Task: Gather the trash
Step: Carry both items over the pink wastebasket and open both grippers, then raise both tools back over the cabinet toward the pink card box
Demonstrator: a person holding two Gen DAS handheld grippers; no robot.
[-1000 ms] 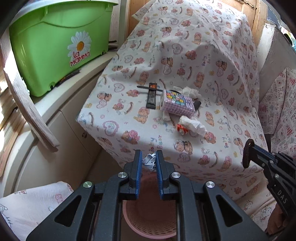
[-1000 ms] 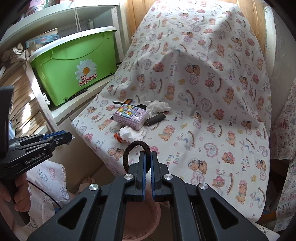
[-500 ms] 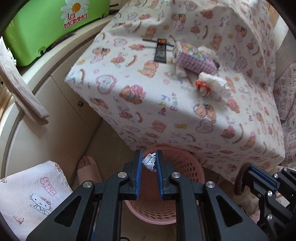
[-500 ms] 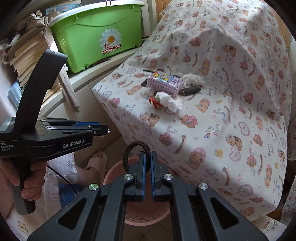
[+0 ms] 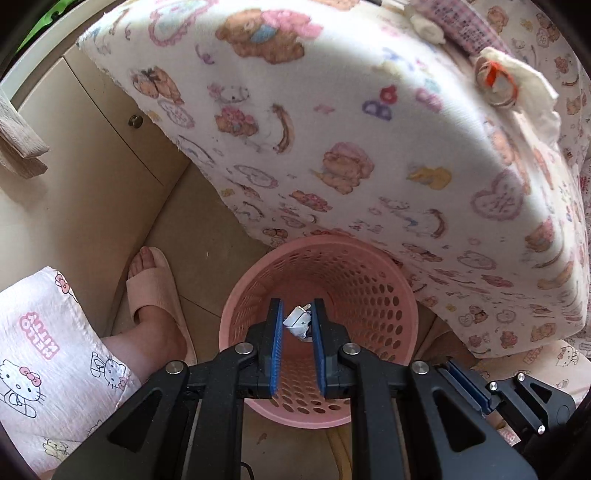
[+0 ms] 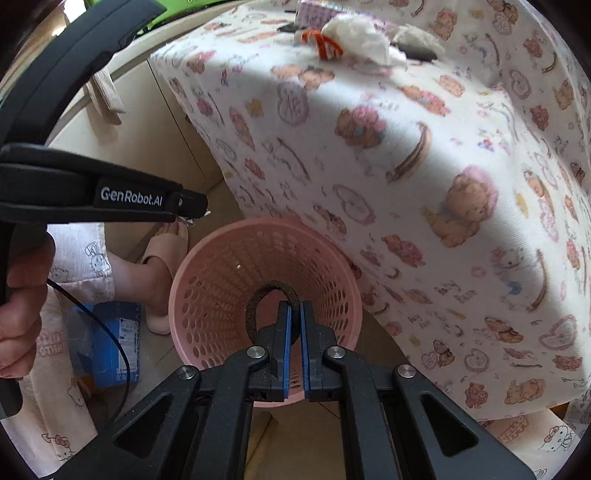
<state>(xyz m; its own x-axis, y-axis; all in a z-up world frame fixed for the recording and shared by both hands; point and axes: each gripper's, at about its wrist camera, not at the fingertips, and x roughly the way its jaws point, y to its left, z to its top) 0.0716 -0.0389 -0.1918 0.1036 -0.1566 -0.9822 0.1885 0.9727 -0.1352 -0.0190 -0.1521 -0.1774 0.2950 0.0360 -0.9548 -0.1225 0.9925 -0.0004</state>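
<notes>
My left gripper (image 5: 297,312) is shut on a small crumpled white-and-blue wrapper (image 5: 298,322) and holds it right over the mouth of the pink perforated basket (image 5: 373,291) on the floor. My right gripper (image 6: 294,309) is shut on a black hair tie (image 6: 258,295), its loop sticking up over the same basket (image 6: 207,280). On the bear-print cloth above lie a crumpled white tissue with an orange band (image 5: 517,85), a second tissue (image 6: 417,38) and a purple patterned pouch (image 5: 465,33).
The bear-print cloth (image 6: 424,166) hangs down just behind the basket. A foot in a pink slipper (image 5: 155,295) stands left of it, by a cream cabinet (image 5: 92,155). A blue box (image 6: 110,339) lies on the floor. The left gripper's body (image 6: 92,192) crosses the right wrist view.
Both grippers have dropped from table height down over the pink basket, still holding the wrapper and the hair tie. The basket now fills the middle of both views.
</notes>
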